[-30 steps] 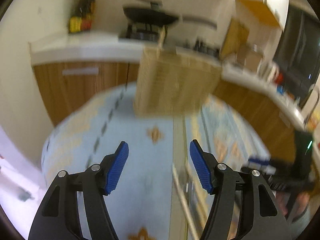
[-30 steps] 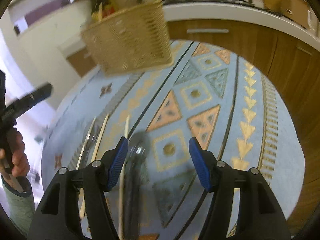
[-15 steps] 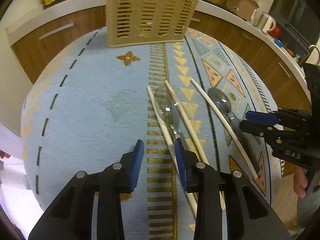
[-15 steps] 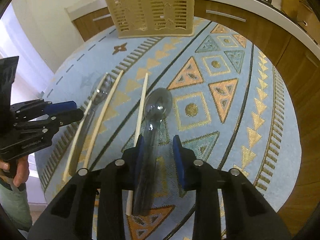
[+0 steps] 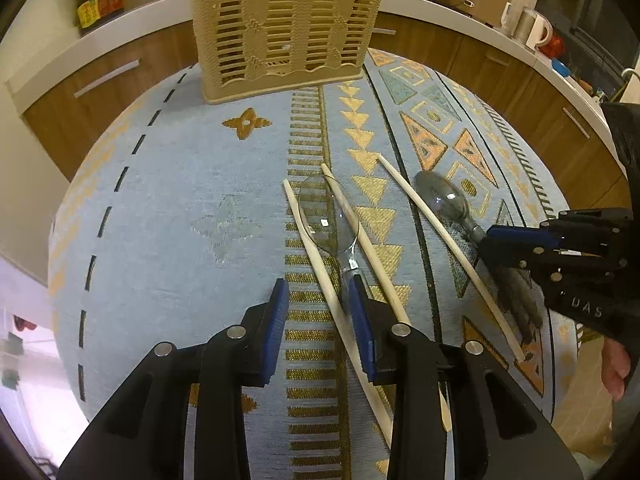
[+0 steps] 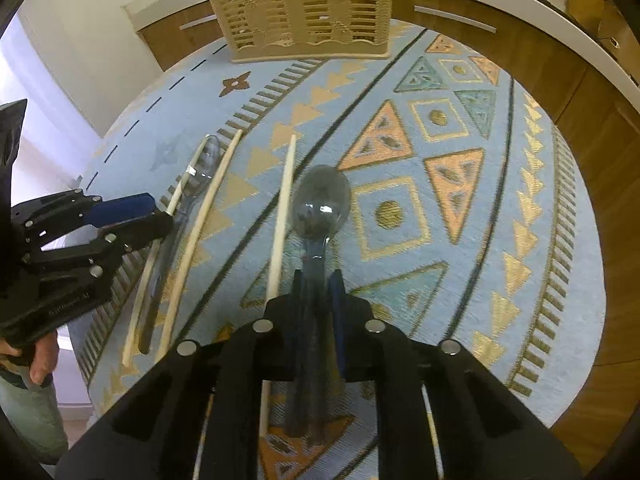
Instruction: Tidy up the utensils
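Note:
On the round patterned table lie two clear plastic spoons and three pale chopsticks. My right gripper [image 6: 316, 280] is shut on the handle of the dark clear spoon [image 6: 322, 204], which still rests on the cloth; it also shows in the left wrist view [image 5: 442, 200]. My left gripper [image 5: 318, 292] is partly open over a chopstick [image 5: 320, 264], its right pad beside the handle of the other clear spoon [image 5: 324, 216]. A second chopstick [image 5: 360, 240] lies right of that spoon, a third [image 5: 448, 240] beside the dark spoon. A beige slotted utensil basket [image 5: 280, 28] stands at the table's far edge.
The blue patterned cloth [image 5: 180, 200] covers the round table. Wooden cabinets and a white counter [image 5: 480, 32] curve behind it, with bottles [image 5: 98, 0], a pot and kettles on top. The table's rim drops off at left and right.
Both grippers dropped from a high view to the table. The right jaws closed on the dark spoon's handle. The left jaws narrowed from wide open and moved over the left chopstick.

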`<control>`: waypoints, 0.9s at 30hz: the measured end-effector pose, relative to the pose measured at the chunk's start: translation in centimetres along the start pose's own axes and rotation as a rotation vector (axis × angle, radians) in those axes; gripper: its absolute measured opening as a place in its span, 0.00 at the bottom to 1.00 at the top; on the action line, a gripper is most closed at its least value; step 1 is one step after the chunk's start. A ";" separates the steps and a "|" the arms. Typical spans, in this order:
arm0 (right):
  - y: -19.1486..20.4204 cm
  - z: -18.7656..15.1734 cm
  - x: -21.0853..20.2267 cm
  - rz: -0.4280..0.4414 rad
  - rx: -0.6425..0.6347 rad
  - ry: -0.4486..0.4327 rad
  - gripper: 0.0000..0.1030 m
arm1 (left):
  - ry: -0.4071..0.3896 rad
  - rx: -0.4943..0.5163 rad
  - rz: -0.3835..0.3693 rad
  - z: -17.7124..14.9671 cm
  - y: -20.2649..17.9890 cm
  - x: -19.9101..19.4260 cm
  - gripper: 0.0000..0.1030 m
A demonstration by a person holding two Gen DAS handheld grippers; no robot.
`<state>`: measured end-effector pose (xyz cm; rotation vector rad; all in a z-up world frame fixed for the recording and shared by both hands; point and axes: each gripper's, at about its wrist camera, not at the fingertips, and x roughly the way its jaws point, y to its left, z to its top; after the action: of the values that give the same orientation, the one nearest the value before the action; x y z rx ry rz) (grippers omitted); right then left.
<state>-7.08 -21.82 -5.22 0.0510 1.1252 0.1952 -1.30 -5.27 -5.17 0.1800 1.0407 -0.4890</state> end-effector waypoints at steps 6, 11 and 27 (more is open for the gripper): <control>-1.1 -0.3 -1.1 -0.002 0.030 -0.018 0.02 | 0.003 0.023 0.011 -0.2 -0.1 -0.1 0.13; -2.4 -0.3 -1.6 -0.023 0.063 -0.038 0.00 | 0.007 0.012 0.008 -0.3 0.3 -0.2 0.08; -3.1 -1.1 -1.6 0.114 -0.032 0.020 0.23 | 0.030 0.011 0.005 -0.4 1.0 -0.5 0.19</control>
<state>-8.34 -25.24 -4.66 0.0850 1.1401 0.3160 -1.34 -4.10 -5.05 0.1996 1.0666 -0.4891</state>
